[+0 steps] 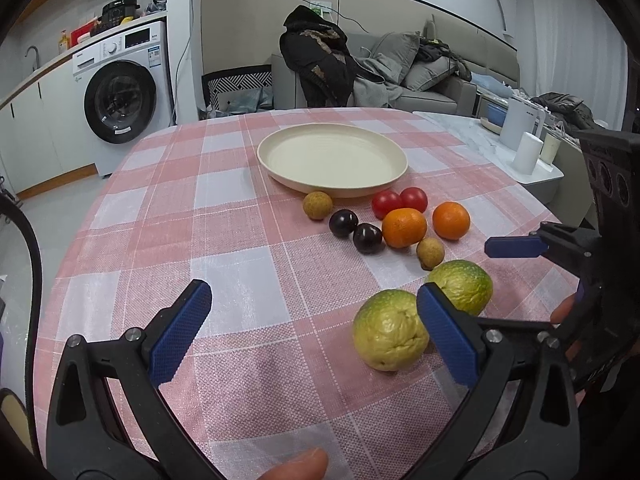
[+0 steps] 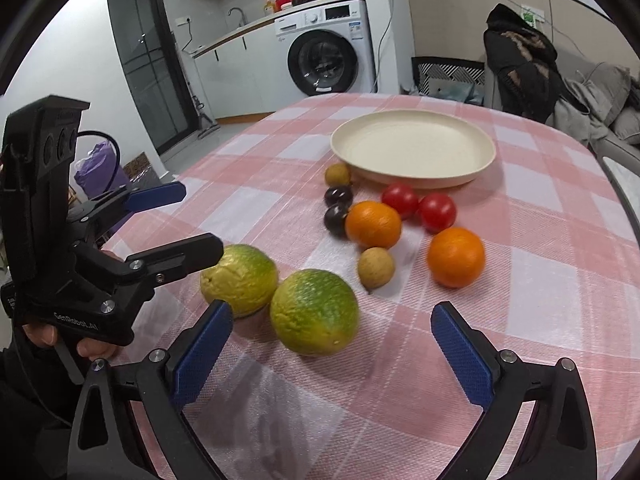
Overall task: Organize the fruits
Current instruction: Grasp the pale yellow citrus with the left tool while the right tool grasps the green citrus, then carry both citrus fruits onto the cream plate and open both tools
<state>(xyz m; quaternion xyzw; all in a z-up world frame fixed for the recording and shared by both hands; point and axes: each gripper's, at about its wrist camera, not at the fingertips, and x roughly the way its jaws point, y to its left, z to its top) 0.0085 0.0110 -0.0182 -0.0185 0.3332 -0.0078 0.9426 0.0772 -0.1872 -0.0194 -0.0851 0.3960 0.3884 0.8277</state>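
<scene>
An empty cream plate (image 1: 332,160) (image 2: 412,148) sits on the pink checked tablecloth (image 1: 240,240). In front of it lie two red tomatoes (image 1: 400,200), two oranges (image 1: 404,227), two dark plums (image 1: 343,223) and two brown longans (image 1: 318,205). Two green-yellow guavas lie nearest. My left gripper (image 1: 314,334) is open, and one guava (image 1: 386,330) rests just inside its right fingertip; whether they touch is unclear. My right gripper (image 2: 334,350) is open low over the cloth, with the other guava (image 2: 314,312) ahead between its fingers, apart from both pads. The left gripper (image 2: 200,220) also shows in the right wrist view.
The table's rounded edge runs close on the left. A white side table (image 1: 540,172) with a kettle and cups stands at the right. A washing machine (image 1: 120,92) and a sofa (image 1: 420,76) with clothes are behind. A hand (image 2: 92,346) holds the left gripper.
</scene>
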